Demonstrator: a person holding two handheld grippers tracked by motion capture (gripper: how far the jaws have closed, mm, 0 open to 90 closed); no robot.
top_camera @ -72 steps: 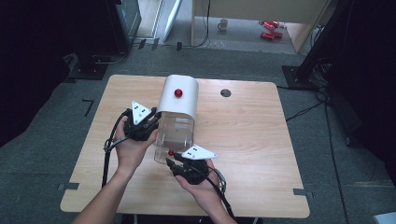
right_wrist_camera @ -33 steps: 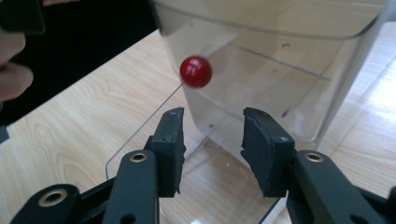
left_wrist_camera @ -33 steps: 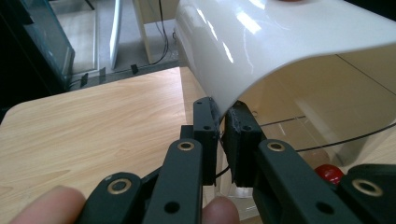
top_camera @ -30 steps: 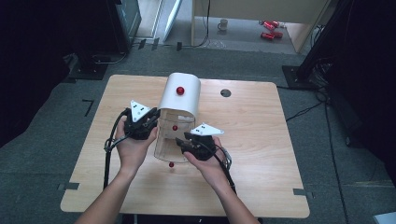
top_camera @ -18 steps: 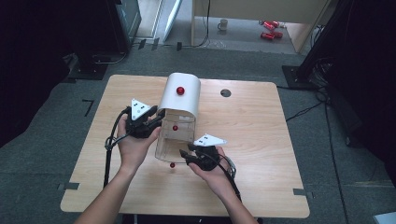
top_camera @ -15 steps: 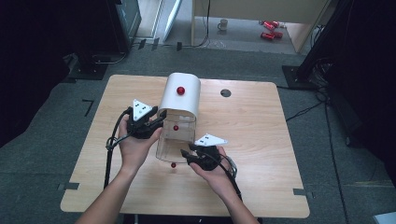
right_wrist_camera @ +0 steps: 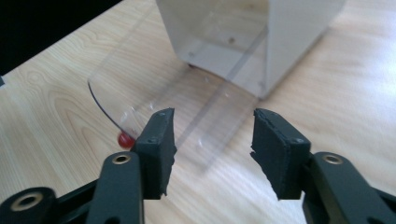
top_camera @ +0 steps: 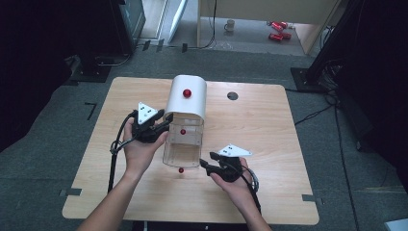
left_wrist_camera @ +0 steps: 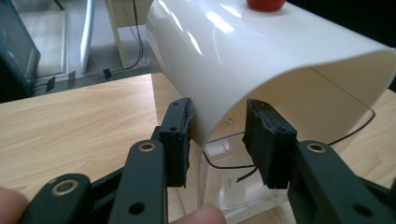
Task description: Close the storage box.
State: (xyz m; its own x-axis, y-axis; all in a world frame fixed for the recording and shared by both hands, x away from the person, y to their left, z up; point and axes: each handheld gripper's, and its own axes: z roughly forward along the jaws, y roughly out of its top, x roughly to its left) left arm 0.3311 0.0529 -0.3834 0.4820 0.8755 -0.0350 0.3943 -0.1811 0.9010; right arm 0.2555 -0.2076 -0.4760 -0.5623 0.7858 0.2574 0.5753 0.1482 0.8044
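Moved: your right gripper (top_camera: 208,166) backed off the clear door (right_wrist_camera: 154,88).
Tongs: both released; left gripper (left_wrist_camera: 218,133) straddles the white cover (left_wrist_camera: 261,60).
Next: probably clench left, lift.

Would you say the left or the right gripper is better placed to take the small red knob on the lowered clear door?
Right, probably: its open gripper points at the clear door beside the red knob, while the left gripper straddles the white cover.
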